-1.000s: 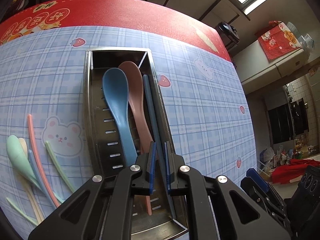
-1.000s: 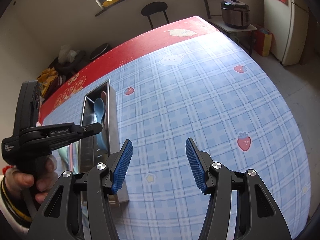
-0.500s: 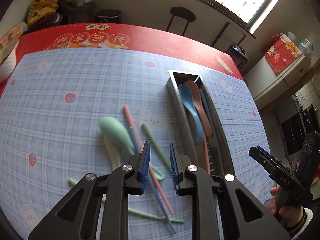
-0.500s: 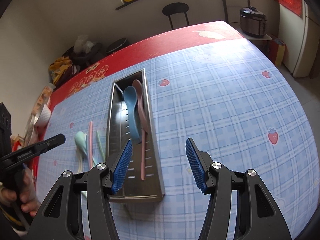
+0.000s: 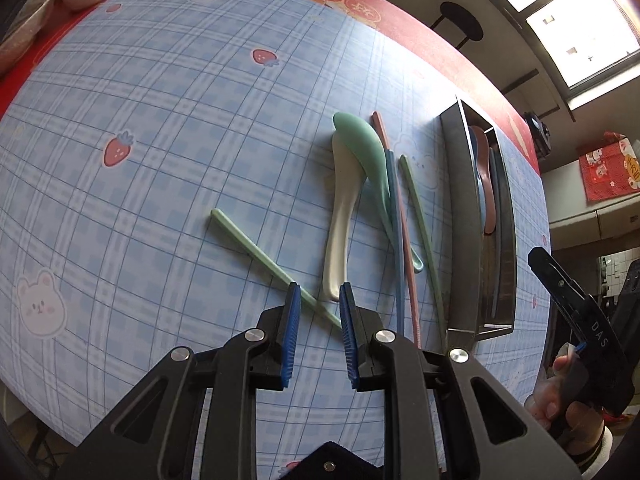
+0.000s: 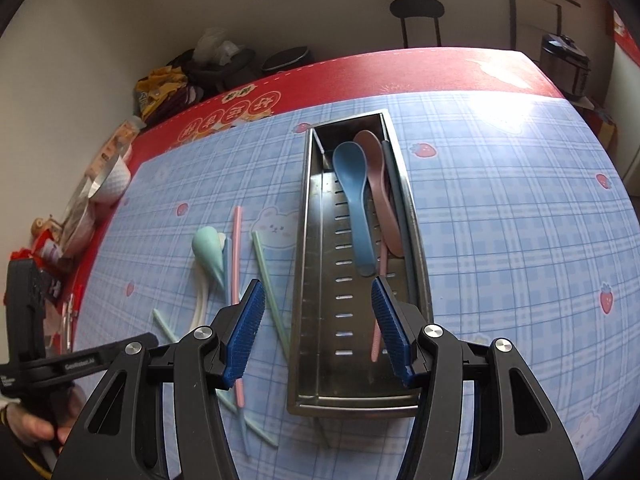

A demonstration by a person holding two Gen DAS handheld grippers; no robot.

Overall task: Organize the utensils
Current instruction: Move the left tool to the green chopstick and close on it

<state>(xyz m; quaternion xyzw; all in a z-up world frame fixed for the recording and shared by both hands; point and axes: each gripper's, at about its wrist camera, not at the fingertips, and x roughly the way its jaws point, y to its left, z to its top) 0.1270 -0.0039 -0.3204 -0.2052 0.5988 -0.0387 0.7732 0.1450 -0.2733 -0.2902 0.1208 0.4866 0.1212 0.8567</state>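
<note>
A steel utensil tray [image 6: 320, 216] [image 5: 464, 208] holds a blue spoon [image 6: 354, 196], a pink spoon [image 6: 378, 184], a dark blue chopstick [image 6: 400, 208] and a pink chopstick [image 6: 377, 332]. Left of it on the cloth lie a green spoon [image 5: 366, 148], a white spoon [image 5: 340, 216], a pink chopstick [image 5: 402, 216], a blue chopstick [image 5: 396, 236] and two green chopsticks [image 5: 272, 264] [image 5: 422, 232]. My left gripper [image 5: 319, 300] is open and empty, low over the white spoon's handle end. My right gripper [image 6: 318, 304] is open and empty above the tray's near end.
The table wears a blue plaid cloth [image 5: 168, 168] with a red border. Bowls [image 6: 110, 180] and snack packets stand at the far left edge. A stool [image 6: 418, 12] and a rice cooker [image 6: 564, 60] stand beyond the table.
My left gripper left the tray, swung left over the loose utensils and opened wider. My right gripper moved left until it stands over the tray.
</note>
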